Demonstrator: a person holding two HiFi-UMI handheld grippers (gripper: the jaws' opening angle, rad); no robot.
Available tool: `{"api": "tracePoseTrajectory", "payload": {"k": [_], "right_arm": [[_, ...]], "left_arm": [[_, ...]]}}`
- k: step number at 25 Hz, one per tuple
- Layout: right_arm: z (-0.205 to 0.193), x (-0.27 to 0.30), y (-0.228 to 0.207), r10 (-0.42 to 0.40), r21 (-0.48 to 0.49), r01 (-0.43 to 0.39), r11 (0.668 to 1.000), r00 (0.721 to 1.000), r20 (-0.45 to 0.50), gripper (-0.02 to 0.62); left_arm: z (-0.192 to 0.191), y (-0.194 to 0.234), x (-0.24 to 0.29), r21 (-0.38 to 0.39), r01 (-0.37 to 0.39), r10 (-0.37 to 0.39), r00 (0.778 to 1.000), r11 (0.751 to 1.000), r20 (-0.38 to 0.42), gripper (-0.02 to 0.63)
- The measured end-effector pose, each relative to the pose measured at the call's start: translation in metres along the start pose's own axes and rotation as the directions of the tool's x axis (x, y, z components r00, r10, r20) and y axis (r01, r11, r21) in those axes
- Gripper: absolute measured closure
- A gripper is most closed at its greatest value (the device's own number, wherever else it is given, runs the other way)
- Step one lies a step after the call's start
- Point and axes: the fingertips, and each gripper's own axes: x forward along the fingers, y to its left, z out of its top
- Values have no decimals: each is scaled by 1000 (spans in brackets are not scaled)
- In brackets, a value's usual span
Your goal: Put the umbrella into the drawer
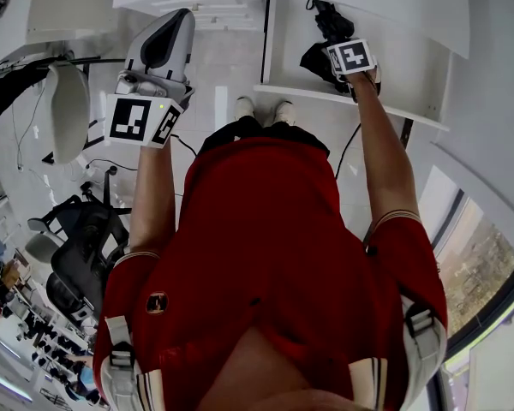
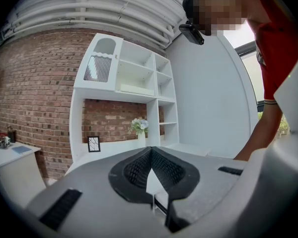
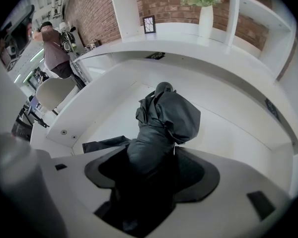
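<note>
In the head view, a person in a red shirt (image 1: pixel 274 255) stands over an open white drawer (image 1: pixel 403 75). The right gripper (image 1: pixel 344 65) points steeply down into it, by its left side, over a folded black fabric umbrella (image 1: pixel 324 31). The left gripper (image 1: pixel 176 24) hangs outside the drawer, off its left edge, above the pale floor. In the left gripper view, the left gripper (image 2: pixel 150 153) faces a white shelf unit (image 2: pixel 134 78) on a red brick wall (image 2: pixel 35 93). Its jaws are pressed together with nothing between them. In the right gripper view, the right gripper (image 3: pixel 151 170) has its jaws spread wide. The umbrella (image 3: pixel 161 118) stands up between them, just beside the right pad and clear of the left one, above the drawer (image 3: pixel 228 133) floor.
</note>
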Motion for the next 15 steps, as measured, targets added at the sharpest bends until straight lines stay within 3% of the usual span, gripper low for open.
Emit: {"api": "tracePoseTrajectory", "payload": {"k": [5,9,12,15], "right_arm": [[10,-23,-1,-21,-43,23,999,999,45,299],[29,-59,1,-46,-48,54,997,987,154,299],[48,-95,13,-32,-68,51,996,966,258,307],[69,-137,33,2,-104,42,994,921,389,357]], "left_arm": [[1,-9,3,-8,23,-22,1000,1000,14,601],[1,-16,7,-18,43,-43,999,999,27,601],[1,-25,10,-25,69,-68,997,997,37,601],[3,-36,14,-30,101,-99,994,994,50,601]]}}
